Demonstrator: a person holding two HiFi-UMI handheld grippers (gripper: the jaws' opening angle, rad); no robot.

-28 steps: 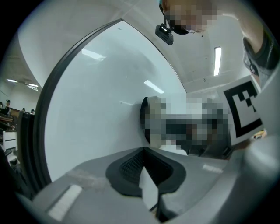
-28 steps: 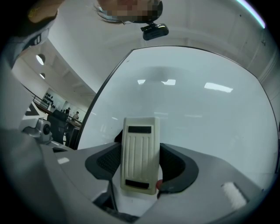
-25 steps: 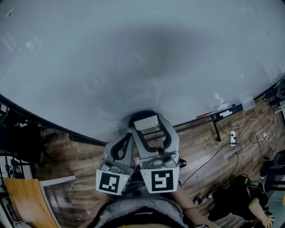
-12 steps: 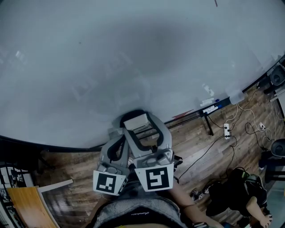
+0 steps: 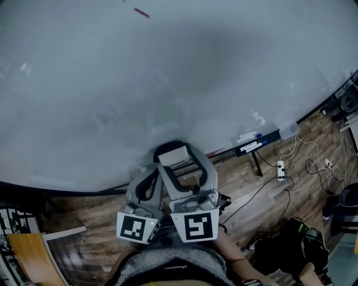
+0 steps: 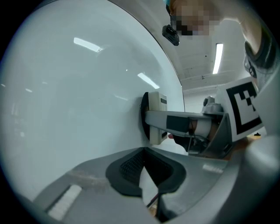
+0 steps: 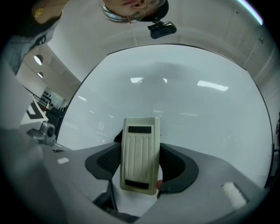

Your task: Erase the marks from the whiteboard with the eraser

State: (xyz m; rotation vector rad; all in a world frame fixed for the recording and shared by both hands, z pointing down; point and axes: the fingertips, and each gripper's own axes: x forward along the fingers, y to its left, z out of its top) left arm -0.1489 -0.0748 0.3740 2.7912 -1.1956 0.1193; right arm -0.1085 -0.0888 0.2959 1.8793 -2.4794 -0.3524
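Right gripper [image 7: 141,171] clamped on the cream ribbed plastic eraser [image 7: 140,151], low against the large white whiteboard [image 5: 168,72]. Left gripper [image 6: 145,169] closed, empty. My view swung: a short red mark [image 5: 141,12] is now top-left, well above and unwiped.

Dim, fisheye-warped, glare streaks, dark corners

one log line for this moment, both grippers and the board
right gripper: shut on eraser, pressed to whiteboard | left gripper: shut, empty | red mark: upper board, unerased
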